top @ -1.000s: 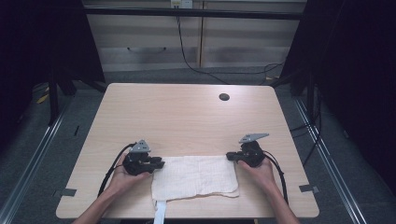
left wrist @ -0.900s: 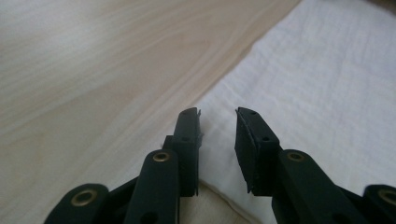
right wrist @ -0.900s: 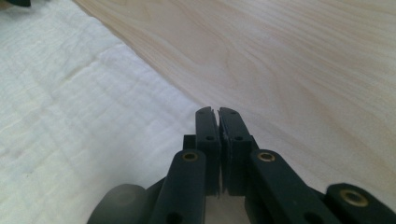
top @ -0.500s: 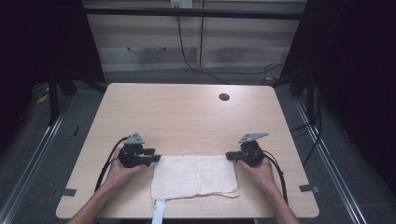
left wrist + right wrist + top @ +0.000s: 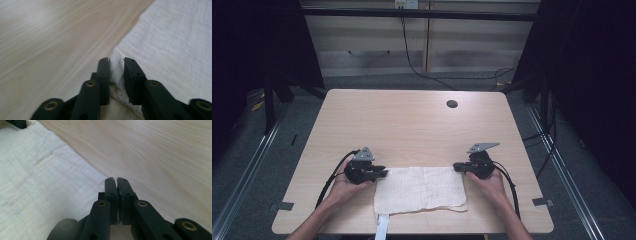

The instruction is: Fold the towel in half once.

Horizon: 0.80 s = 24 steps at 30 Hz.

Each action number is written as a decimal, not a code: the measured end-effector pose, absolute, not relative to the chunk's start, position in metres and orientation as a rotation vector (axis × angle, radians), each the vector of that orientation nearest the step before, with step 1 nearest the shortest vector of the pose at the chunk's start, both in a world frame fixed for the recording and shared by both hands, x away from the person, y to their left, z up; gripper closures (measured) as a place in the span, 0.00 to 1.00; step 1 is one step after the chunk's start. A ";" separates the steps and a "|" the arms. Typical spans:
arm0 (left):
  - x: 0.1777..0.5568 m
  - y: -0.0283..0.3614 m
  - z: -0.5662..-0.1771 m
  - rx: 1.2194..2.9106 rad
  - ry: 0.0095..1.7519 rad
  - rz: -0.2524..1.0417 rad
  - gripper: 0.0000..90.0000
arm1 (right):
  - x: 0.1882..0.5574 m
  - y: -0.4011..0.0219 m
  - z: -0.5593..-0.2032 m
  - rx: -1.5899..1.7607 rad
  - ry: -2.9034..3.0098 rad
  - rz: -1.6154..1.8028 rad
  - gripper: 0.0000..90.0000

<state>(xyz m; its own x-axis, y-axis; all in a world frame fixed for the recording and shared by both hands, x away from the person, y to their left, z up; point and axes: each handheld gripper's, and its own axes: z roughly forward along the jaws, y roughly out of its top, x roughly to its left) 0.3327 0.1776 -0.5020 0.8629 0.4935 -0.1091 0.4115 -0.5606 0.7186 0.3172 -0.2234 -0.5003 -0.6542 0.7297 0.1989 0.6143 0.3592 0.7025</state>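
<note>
A white cloth (image 5: 419,190) lies flat on the wooden table (image 5: 412,125) near its front edge. My left gripper (image 5: 384,172) is at the cloth's far left corner. In the left gripper view its jaws (image 5: 116,60) have just been closing, and a bunched fold of the cloth (image 5: 175,45) is pinched between the pads. My right gripper (image 5: 456,167) is at the far right corner. In the right gripper view it (image 5: 116,179) is shut, with the cloth's (image 5: 37,182) edge running in between the jaws.
A dark round hole (image 5: 452,104) sits in the table's far right part. A white strip (image 5: 382,227) hangs over the front edge below the cloth. Metal rails and cables run on the floor on both sides.
The left gripper pulled a little left off the cloth's corner, then came back to it and closed on a fold. The right gripper stayed put.
</note>
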 end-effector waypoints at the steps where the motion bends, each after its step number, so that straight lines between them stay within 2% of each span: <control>1: 0.332 0.177 -0.502 2.244 0.644 0.133 0.91 | 0.317 -0.222 -0.499 1.228 2.465 1.182 0.98; 24: 0.340 0.188 -0.503 2.207 0.720 0.124 0.93 | 0.307 -0.213 -0.471 1.111 2.389 1.397 0.98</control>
